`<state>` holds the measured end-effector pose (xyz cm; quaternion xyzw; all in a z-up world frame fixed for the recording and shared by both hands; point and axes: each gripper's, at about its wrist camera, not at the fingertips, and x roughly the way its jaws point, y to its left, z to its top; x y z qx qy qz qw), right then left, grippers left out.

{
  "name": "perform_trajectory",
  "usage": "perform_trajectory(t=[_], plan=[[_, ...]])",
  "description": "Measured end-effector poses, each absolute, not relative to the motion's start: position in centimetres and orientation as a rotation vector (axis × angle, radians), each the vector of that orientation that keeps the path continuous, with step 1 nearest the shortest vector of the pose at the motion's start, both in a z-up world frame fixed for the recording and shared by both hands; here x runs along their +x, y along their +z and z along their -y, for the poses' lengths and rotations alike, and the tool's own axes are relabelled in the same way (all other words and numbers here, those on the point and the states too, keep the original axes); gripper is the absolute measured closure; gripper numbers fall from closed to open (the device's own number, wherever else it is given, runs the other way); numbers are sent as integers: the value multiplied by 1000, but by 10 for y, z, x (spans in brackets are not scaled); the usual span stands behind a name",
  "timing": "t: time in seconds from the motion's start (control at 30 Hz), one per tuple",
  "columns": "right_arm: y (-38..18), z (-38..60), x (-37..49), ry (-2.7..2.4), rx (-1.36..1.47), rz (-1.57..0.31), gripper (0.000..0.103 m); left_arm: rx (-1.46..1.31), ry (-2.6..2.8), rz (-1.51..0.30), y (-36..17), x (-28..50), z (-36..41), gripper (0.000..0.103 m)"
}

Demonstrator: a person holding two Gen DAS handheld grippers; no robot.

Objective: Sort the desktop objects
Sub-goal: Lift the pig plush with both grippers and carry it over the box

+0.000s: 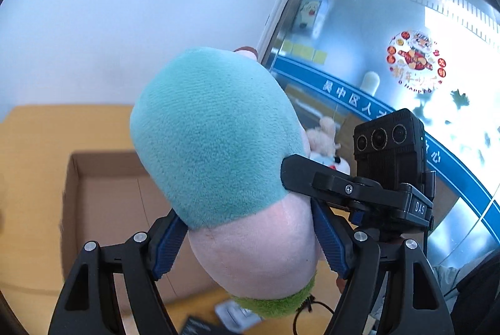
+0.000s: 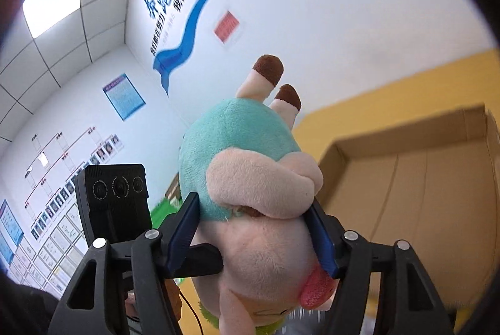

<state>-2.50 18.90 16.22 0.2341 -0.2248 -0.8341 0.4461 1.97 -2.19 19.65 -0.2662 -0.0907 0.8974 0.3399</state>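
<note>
soft plush doll with teal body and pink head (image 1: 215, 141), held aloft above an open brown cardboard box (image 1: 103, 197) on a yellow desk (image 1: 34, 135). left gripper (image 1: 250, 235): blue-padded jaws pinching the doll's pink head. right gripper (image 2: 256, 238): jaws likewise pinching the same doll.
</note>
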Motion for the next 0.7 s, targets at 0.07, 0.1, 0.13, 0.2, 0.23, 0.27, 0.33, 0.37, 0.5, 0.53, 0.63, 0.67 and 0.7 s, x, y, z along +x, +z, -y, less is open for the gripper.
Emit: perform_trajectory(t=[0.07,0.1,0.13,0.2,0.23,0.27,0.33,0.37,0.5,0.53,0.63,0.67,0.7], plan=[[177,-183,-43,-2067,545,568,38,-661,2338,226,209,0,32,28],[181,-179,-50,-2067,537,576,38,-653,2337,234,213,-12,39,28],[185,-176,-58,-2066,533,583,38,-656,2333,250,216,-25,46,29],[189,-164,-82,-2065,528,603,38,-683,2327,268,218,-50,60,29],[188,-157,-96,-2064,538,615,38,-700,2328,274,219,-62,63,29],[186,-152,-103,-2060,548,624,38,-722,2328,284,217,-75,69,29],[178,-140,-129,-2049,585,648,38,-767,2324,315,209,-102,82,29],[171,-132,-146,-2043,615,663,38,-796,2316,337,202,-117,90,29],[145,-105,-188,-2037,715,698,38,-909,2274,433,168,-166,117,29],[137,-100,-196,-2034,741,708,38,-938,2265,454,159,-177,122,29],[104,-85,-223,-2027,833,740,38,-1058,2232,534,117,-210,138,29],[91,-81,-233,-2020,868,756,38,-1098,2222,555,105,-220,137,29],[75,-77,-245,-2007,911,777,38,-1137,2212,575,92,-228,141,29]])
